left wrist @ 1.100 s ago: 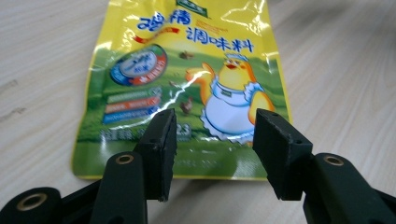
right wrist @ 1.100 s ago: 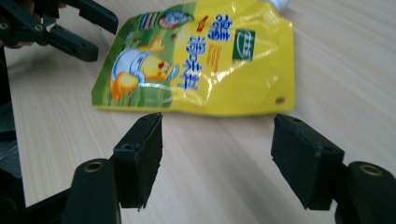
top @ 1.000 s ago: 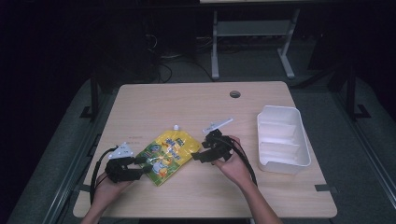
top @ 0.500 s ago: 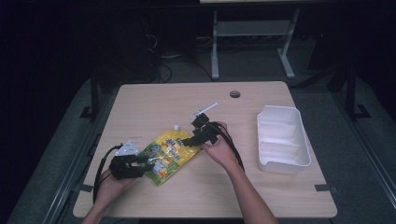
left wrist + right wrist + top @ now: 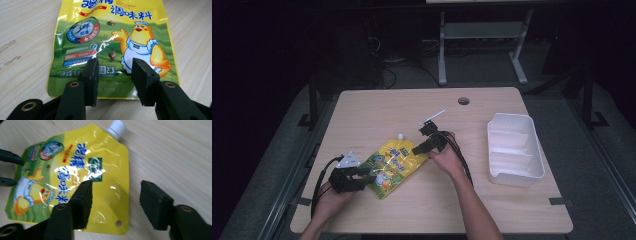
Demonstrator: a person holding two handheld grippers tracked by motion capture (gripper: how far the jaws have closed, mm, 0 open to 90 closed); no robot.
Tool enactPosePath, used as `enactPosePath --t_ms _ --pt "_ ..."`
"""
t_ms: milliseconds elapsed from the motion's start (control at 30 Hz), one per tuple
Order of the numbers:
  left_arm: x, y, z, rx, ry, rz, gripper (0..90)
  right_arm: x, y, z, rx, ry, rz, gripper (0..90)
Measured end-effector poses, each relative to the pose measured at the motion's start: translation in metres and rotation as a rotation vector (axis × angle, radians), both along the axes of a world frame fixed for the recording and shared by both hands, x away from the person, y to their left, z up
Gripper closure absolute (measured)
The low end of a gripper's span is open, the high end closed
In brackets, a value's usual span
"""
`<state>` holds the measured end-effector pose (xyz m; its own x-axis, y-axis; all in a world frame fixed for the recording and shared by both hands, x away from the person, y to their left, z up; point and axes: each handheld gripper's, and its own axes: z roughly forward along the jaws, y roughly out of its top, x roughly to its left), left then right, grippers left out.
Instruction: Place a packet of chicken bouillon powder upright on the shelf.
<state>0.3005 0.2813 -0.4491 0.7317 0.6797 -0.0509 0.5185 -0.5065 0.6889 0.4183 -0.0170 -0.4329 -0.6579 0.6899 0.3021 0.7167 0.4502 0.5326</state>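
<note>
A yellow and green spouted seasoning pouch [image 5: 394, 165] with a cartoon chicken lies flat on the wooden table [image 5: 402, 107]. My left gripper [image 5: 368, 175] is at the pouch's bottom edge. In the left gripper view this gripper [image 5: 114, 60] is open, its jaws spread over the pouch [image 5: 112, 30]. My right gripper [image 5: 417, 149] is at the pouch's upper right side. In the right gripper view it [image 5: 116, 183] is open, one jaw over the pouch [image 5: 75, 165], the other over bare table. The white cap [image 5: 116, 127] points away.
A white ribbed tray [image 5: 514, 150] stands at the table's right side. A round cable hole [image 5: 463, 101] is near the far edge. Cables trail from both grippers toward the near edge. The left gripper's fingertips [image 5: 7, 157] show at the left of the right gripper view.
My right gripper swung up and left from the pouch's right side and has come down at its upper right edge. The left gripper and pouch have barely moved.
</note>
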Motion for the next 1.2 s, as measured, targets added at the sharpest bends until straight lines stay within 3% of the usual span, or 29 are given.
enactPosePath --t_ms 133,333,533,600,700,733,933,1033,1200 --pt "0.0 0.0 0.0 -0.001 -0.003 0.002 57.3 0.0 0.0 -0.005 0.003 0.02 -0.003 48.7" --pt "-0.001 -0.002 -0.001 -0.003 -0.008 0.015 57.3 -0.001 -0.002 -0.016 0.078 0.095 -0.004 50.8" --pt "-0.001 -0.002 -0.002 -0.002 -0.002 0.016 57.4 -0.005 -0.001 -0.012 0.077 0.064 -0.01 54.4" --pt "-0.001 -0.002 -0.002 0.001 -0.003 0.017 57.5 -0.007 -0.002 -0.007 0.096 0.052 -0.011 57.0" --pt "-0.001 -0.004 -0.002 0.012 -0.008 0.017 57.4 -0.01 -0.001 -0.002 0.164 0.067 0.005 57.9" --pt "-0.001 -0.004 -0.002 0.013 -0.01 0.016 57.5 -0.013 0.002 -0.002 0.154 0.058 0.013 57.9" --pt "-0.002 -0.005 -0.003 0.014 -0.016 0.015 57.5 -0.014 0.008 -0.013 0.155 0.068 -0.016 60.0" --pt "-0.002 -0.005 -0.003 0.016 -0.018 0.013 57.5 -0.013 0.009 -0.022 0.172 0.087 -0.055 64.3" --pt "-0.002 -0.005 -0.003 0.02 -0.022 0.013 57.5 -0.014 0.012 -0.028 0.171 0.096 -0.075 69.9"
